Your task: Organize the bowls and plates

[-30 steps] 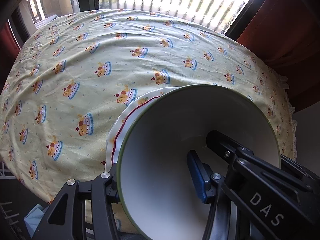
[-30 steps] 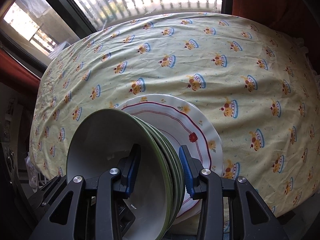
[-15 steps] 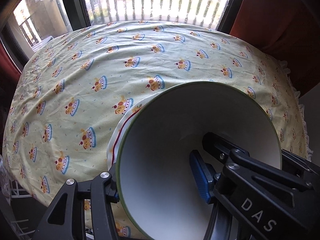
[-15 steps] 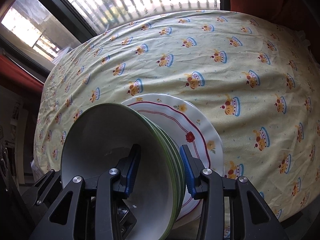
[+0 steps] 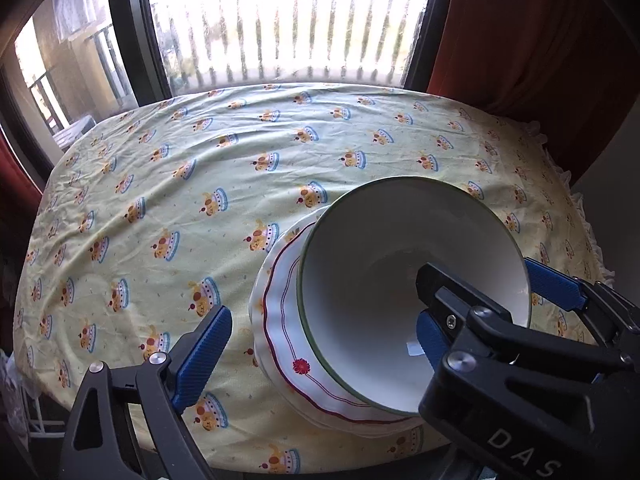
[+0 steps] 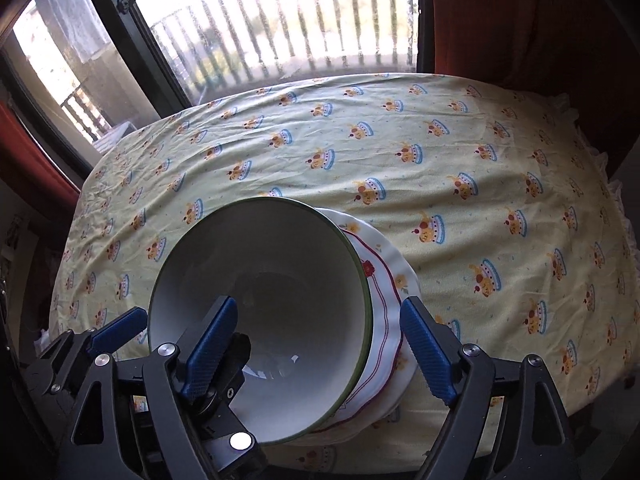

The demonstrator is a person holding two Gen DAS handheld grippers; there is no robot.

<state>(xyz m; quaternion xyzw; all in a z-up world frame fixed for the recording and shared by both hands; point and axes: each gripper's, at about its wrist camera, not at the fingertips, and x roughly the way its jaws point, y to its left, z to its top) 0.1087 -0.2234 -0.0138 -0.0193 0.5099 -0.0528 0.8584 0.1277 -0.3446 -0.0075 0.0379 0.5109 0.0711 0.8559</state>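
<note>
A white bowl with a green rim sits nested on a stack of white plates with red trim, resting near the front edge of the table. It shows in the right wrist view too, with the plates beneath. My left gripper is open, its fingers spread wide around the stack's near side, not touching. My right gripper is open, one finger over the bowl's inside, the other outside the plates. Each gripper also shows in the other's view.
The table wears a yellow cloth with a crown print. A window with a railing is behind it, red curtains at the right. The table's front edge lies just below the stack.
Both grippers have opened and let go of the bowl and plates. The stack now rests on the table, and both grippers have drawn back a little.
</note>
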